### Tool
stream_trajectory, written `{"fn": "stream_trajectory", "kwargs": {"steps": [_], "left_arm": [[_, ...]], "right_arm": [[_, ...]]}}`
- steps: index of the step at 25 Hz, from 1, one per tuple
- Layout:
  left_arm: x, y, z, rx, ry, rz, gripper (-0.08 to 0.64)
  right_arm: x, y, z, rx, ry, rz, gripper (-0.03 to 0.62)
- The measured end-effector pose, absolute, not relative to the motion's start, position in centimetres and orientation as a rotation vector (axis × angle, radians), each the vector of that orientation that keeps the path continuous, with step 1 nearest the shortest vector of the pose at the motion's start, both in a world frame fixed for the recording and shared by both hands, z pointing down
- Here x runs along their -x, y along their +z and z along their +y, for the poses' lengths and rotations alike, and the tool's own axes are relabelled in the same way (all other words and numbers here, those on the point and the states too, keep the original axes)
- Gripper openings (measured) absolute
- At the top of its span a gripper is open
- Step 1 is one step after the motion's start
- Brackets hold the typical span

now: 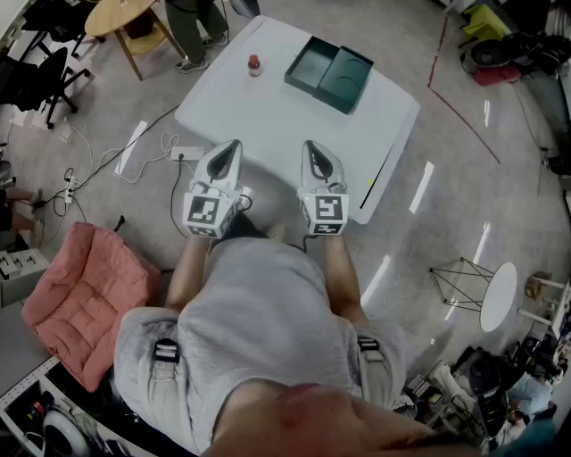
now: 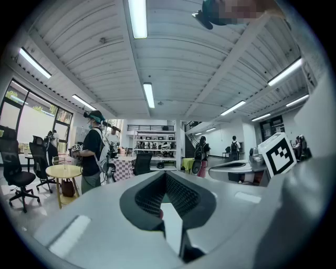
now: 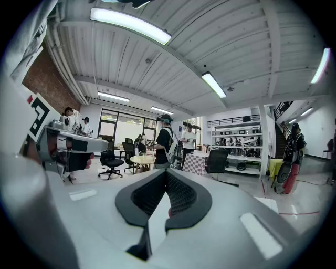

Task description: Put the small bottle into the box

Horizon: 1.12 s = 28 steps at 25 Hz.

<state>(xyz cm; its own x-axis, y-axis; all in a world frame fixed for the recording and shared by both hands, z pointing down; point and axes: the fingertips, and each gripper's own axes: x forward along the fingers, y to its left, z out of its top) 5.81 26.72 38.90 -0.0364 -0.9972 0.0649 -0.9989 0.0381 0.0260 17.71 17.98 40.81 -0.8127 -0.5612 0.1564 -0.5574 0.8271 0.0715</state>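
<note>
The small bottle [image 1: 254, 64], clear with a red cap, stands upright near the far edge of the white table [image 1: 268, 116]. To its right lies the dark green box [image 1: 328, 75], open, with its lid beside it. My left gripper [image 1: 231, 145] and right gripper [image 1: 313, 146] hover side by side over the table's near edge, well short of both objects. Each pair of jaws tapers to a closed point with nothing held. In the left gripper view the jaws [image 2: 166, 198] meet, and in the right gripper view the jaws [image 3: 166, 195] look the same.
A person stands beyond the table beside a round wooden table [image 1: 120, 13]. A pink cushion [image 1: 80, 286] and cables [image 1: 134, 152] lie on the floor at the left. Office chairs [image 1: 45, 76] stand far left. A small round white table [image 1: 498, 296] is at the right.
</note>
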Motion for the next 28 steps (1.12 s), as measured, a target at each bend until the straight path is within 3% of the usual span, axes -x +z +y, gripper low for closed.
{"fn": "stream_trajectory", "kwargs": {"steps": [15,28], "left_arm": [[-5.7,39.7,25.8,-2.127,0.066,-2.209,0.012],[2.3,40.8,17.0,-2.164,0.067,-2.118,0.012]], "right_arm": [[-17.3,42.6,17.2,-0.856,0.009,-2.856,0.004],[-9.7,44.1,9.9,-0.883,0.042,-2.783,0.003]]}}
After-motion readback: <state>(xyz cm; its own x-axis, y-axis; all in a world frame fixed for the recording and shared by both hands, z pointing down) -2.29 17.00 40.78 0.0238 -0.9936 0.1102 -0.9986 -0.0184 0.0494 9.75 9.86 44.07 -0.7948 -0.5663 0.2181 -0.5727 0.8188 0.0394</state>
